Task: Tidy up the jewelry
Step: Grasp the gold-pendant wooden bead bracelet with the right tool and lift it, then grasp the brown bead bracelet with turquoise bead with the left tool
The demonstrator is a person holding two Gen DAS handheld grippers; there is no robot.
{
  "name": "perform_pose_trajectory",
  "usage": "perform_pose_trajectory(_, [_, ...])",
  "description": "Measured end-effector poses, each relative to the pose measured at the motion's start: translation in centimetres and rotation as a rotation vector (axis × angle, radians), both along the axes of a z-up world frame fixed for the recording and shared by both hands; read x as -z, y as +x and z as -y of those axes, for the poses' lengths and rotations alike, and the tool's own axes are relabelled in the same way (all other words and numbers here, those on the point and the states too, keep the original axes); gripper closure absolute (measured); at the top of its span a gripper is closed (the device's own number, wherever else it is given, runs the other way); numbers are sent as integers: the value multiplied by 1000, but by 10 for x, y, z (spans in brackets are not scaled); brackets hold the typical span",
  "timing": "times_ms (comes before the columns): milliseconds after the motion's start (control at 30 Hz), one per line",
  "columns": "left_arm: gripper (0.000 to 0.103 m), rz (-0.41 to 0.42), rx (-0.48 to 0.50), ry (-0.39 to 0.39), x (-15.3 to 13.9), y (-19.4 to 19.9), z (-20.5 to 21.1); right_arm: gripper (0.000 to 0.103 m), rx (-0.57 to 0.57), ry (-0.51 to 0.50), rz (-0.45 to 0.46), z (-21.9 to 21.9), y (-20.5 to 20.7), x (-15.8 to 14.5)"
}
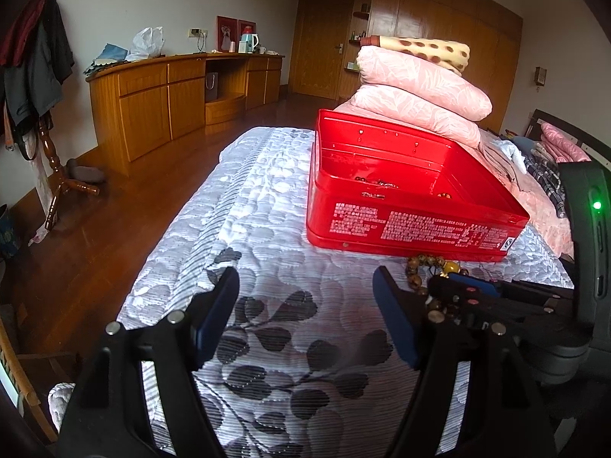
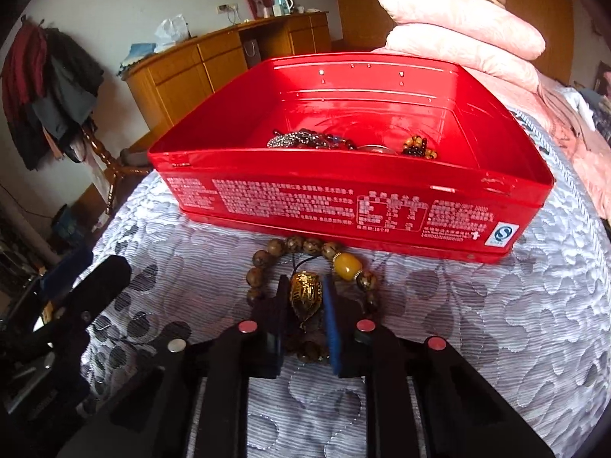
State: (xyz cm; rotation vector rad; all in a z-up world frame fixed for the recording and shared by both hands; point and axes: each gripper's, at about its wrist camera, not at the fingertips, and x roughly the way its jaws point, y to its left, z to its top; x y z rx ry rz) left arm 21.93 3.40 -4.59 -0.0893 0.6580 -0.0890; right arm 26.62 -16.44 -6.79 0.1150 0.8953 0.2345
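bracelet (image 2: 305, 263) first: it lies low in the middle of the right wrist view, on the grey leaf-patterned bedspread (image 2: 477, 324), its far beads touching or nearly touching the near wall of the red tin (image 2: 343, 206). my right gripper (image 2: 305, 297) is clamped around the gold pendant (image 2: 303, 292) that sits inside the loop of brown beads, with the amber bead (image 2: 347, 264) just beyond the blue pad. i judge this the pick-up step, and the grip is on the charm, not the strand, so the beads will hang and swing once i lift.

to do it well i would raise slowly, straight up, until the lowest beads clear the tin's front rim, then carry forward over the open box and let go only when the loop hangs above the floor of the tin, near the darker jewelry (image 2: 305, 140) and small bead string (image 2: 418, 147) lying there. a fast lift could snag a bead under the tin's lip or slip the charm from the pads.

my left gripper (image 1: 305, 313) sits lower centre in its own view, jaws wide apart over bare bedspread and gripping nothing. i keep it parked there, clear of the tin and well to the left of the right-hand tool at the lower right.
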Motion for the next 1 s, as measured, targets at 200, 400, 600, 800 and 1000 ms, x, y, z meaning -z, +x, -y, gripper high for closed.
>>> perform_pose_trajectory(200, [33,-1,-5,42,-1,2,8,86,9,68,77,19,-16,-19])
perform_pose_trajectory(400, [38,-17,13,-8,-6,7,33,86,107,97,143,68,-31,-42])
perform_pose_trajectory(600, [40,-77,65,-20,3,15,94,86,161,124,153,109,-44,-43])
perform_pose_trajectory(800, [53,-91,95,-15,7,16,131,86,190,159,140,135,-49,-32])
perform_pose_trajectory(1000, [63,-160,123,-7,17,29,159,86,194,184,147,150,-56,-27])
